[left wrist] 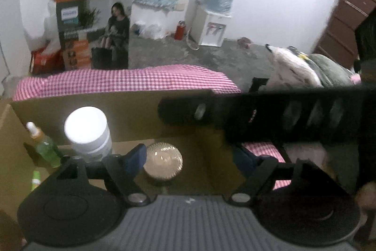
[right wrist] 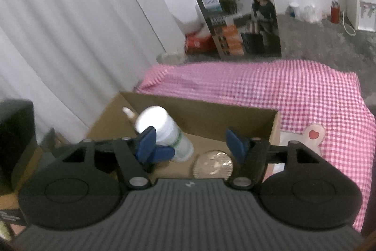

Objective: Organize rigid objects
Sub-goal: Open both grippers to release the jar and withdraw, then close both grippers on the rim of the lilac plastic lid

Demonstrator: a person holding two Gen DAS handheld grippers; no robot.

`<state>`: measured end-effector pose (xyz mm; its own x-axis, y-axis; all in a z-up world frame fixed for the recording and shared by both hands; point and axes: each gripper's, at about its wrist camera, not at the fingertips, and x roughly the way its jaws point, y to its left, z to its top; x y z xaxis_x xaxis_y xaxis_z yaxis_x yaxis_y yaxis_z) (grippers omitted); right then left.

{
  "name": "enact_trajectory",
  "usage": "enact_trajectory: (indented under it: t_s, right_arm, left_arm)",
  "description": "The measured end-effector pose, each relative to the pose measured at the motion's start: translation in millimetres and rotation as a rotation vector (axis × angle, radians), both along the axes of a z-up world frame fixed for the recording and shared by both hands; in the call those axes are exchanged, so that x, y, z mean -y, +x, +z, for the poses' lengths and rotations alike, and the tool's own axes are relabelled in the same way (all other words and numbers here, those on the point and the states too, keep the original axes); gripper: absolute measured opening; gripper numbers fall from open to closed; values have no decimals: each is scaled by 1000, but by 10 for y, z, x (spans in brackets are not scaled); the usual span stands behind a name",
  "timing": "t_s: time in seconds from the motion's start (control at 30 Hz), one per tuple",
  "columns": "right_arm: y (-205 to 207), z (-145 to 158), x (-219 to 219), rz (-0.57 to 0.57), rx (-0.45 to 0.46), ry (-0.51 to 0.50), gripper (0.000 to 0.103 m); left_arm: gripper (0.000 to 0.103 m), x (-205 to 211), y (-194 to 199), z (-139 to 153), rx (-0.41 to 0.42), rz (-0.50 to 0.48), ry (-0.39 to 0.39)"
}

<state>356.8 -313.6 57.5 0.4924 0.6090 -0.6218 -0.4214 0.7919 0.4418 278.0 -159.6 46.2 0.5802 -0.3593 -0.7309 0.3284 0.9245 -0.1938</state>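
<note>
Nearest, the left gripper (left wrist: 188, 157) and right gripper (right wrist: 190, 145) both stand wide apart, holding nothing, above an open cardboard box (right wrist: 199, 109). Inside, from its left wall: a green dropper bottle (left wrist: 45, 147), a white-capped jar (left wrist: 88, 131), a round gold tin (left wrist: 163, 161). The box sits on a pink checked cloth (right wrist: 293, 95); a dark blurred bar (left wrist: 282, 114) hides its right edge

Lived-in home room, storage-like: bare concrete floor (left wrist: 164, 51); water dispenser (left wrist: 211, 25) with upturned bottle at 1 o'clock; appliance carton (left wrist: 94, 34) at 11 o'clock; white curtain (right wrist: 58, 27); pink gingham cloth (right wrist: 282, 91) over desk; wooden drawers (left wrist: 345, 15) at 2 o'clock.
</note>
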Motion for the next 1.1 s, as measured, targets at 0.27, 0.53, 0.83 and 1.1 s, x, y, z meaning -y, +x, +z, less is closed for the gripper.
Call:
enact_trajectory:
  t_s: [0.27,0.53,0.83,1.1]
  right_arm:
    - [-921,547,338,-41,172,150,81]
    - [-1917,358,388,-70,189,217,81]
    - [-2205,-431,-192,-20,-23,186,82]
    - [-1944,-807,-739,18,-117,6,67]
  left_arm:
    - [89,-260,-900,315,165,-45,53]
    - [91,-711,-1691,184,176,-104,107]
    - [91,-934,-2156,-347,156,-112,200]
    - [77,-953,-2130,-817,92,-107,213]
